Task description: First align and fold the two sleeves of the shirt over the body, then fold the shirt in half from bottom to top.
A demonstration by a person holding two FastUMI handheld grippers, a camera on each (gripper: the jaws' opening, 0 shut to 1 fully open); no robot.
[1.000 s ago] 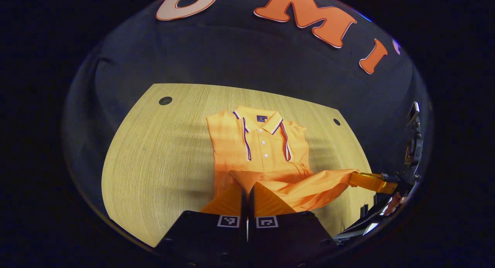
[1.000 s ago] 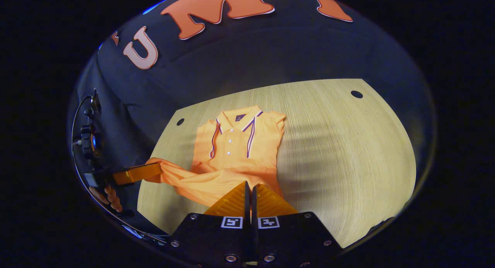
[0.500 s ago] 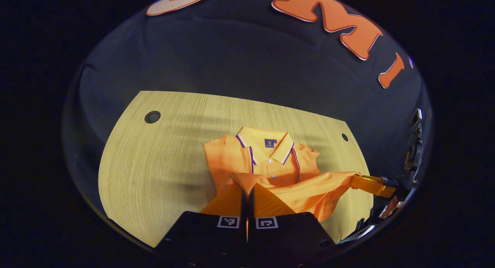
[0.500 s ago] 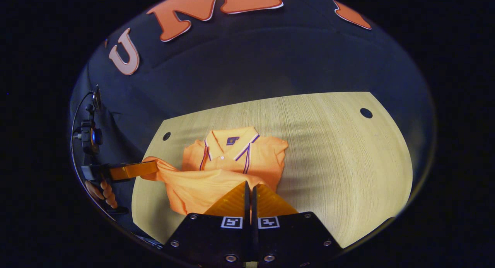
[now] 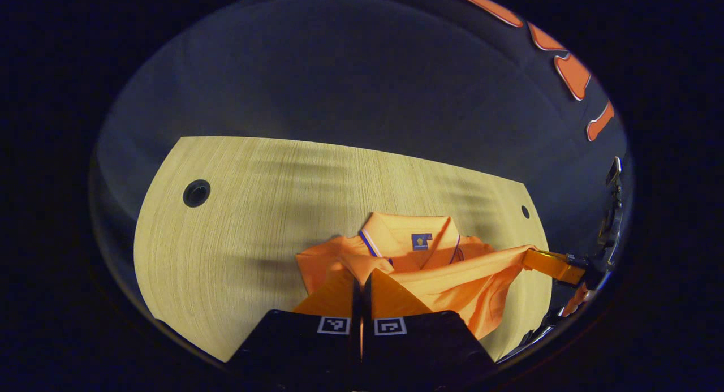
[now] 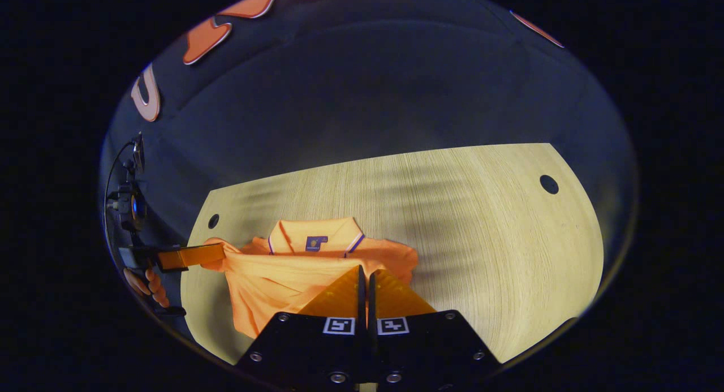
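An orange polo shirt [image 5: 452, 281] lies on the wooden table [image 5: 254, 211], its collar [image 5: 418, 239] at the far end. The lower hem is lifted and stretched between both grippers over the chest. My left gripper [image 5: 360, 273] is shut on one hem corner; in the right gripper view it [image 6: 218, 254] shows at the left, pinching the cloth. My right gripper [image 6: 363, 267] is shut on the other corner of the shirt [image 6: 283, 281], and appears at the far right [image 5: 529, 258] in the left gripper view. The buttons and sleeves are hidden under the raised fabric.
The table [image 6: 481, 222] has round holes near its far corners [image 5: 196, 193] [image 6: 548, 184]. The dark cloth wall rises right behind its far edge. A hand [image 6: 150, 284] holds the left gripper off the table's side.
Both grippers have carried the hem forward toward the collar. The lifted fabric now covers the placket and buttons, leaving just the collar uncovered.
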